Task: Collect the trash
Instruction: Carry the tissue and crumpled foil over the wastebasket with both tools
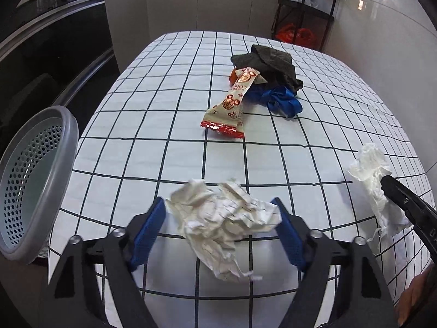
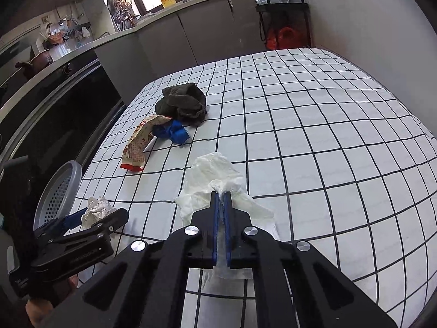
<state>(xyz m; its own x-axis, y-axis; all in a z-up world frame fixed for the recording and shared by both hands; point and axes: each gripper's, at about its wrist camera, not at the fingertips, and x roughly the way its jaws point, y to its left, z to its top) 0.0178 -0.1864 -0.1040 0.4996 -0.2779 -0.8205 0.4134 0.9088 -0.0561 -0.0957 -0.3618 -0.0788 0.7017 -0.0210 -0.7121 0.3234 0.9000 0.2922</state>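
Note:
My left gripper (image 1: 221, 210) is open, its blue pads on either side of a crumpled white paper ball (image 1: 224, 221) on the checked tablecloth; I cannot tell if the pads touch it. My right gripper (image 2: 221, 195) is shut on a white tissue (image 2: 215, 175) and holds it just above the cloth; it also shows in the left wrist view (image 1: 374, 180). A red and cream snack wrapper (image 1: 230, 104), a blue crumpled scrap (image 1: 281, 99) and a dark grey cloth (image 1: 270, 64) lie together farther back. A grey perforated bin (image 1: 32, 180) stands off the table's left edge.
The checked table (image 2: 327, 136) stretches away to the right. A dark oven front (image 1: 41, 54) and grey cabinets (image 1: 191, 2) stand left and behind. A black shelf rack (image 1: 306, 16) with orange bags stands at the back right.

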